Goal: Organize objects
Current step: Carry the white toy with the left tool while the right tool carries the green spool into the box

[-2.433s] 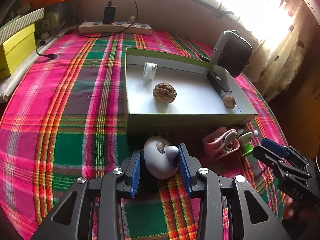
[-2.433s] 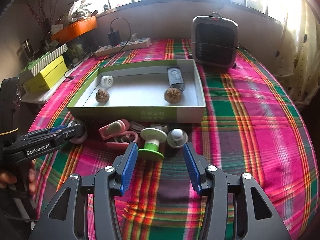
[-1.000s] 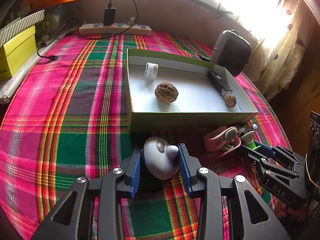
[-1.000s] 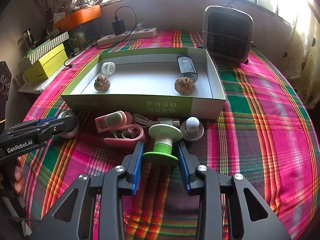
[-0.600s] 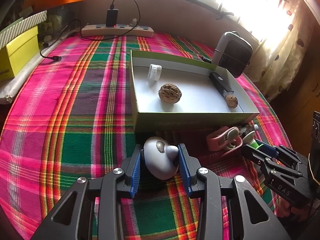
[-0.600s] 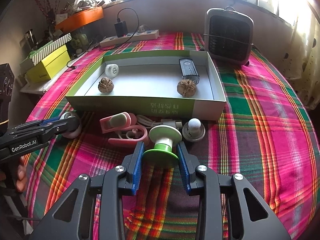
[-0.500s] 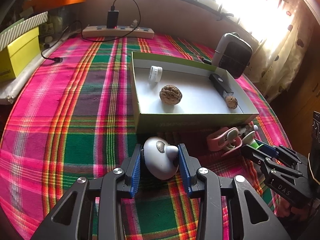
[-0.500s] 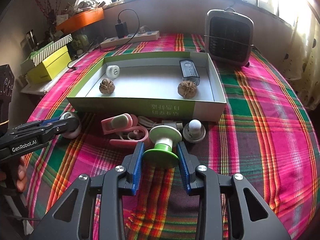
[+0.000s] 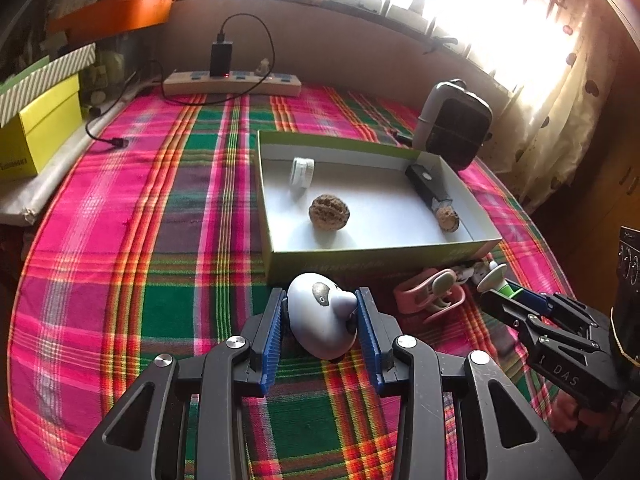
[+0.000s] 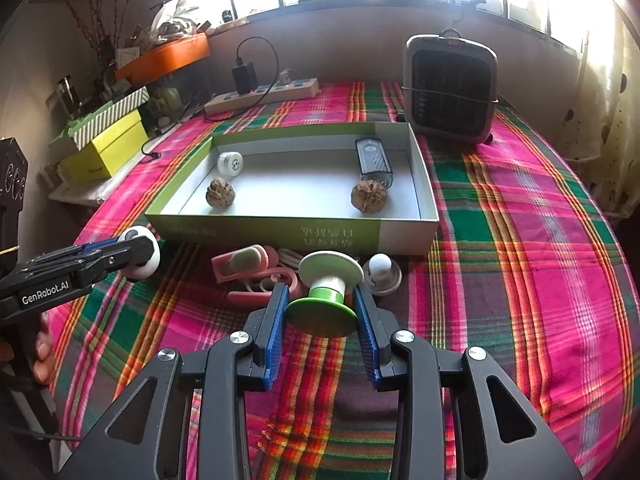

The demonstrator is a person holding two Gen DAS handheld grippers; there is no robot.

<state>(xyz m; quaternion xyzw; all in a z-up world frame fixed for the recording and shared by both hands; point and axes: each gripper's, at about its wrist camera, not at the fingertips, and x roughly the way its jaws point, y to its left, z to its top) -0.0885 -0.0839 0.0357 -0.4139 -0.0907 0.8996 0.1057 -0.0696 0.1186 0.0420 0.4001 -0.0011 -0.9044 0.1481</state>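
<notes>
You are gripping the white knob toy [image 9: 320, 322] in the left gripper [image 9: 320, 332] and the green spool [image 10: 323, 294] in the right gripper [image 10: 322, 326]; lift both clear over the box wall [image 10: 280, 232].

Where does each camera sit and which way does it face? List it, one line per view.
Left wrist: sits on the left claw, faces the green box; shows its own fingers shut on the white panda toy.
Right wrist: sits on the right claw, faces the same box; shows its own fingers shut on the green-and-white spool.
Shared: box, walnuts, heater, and each shows the other claw.
</notes>
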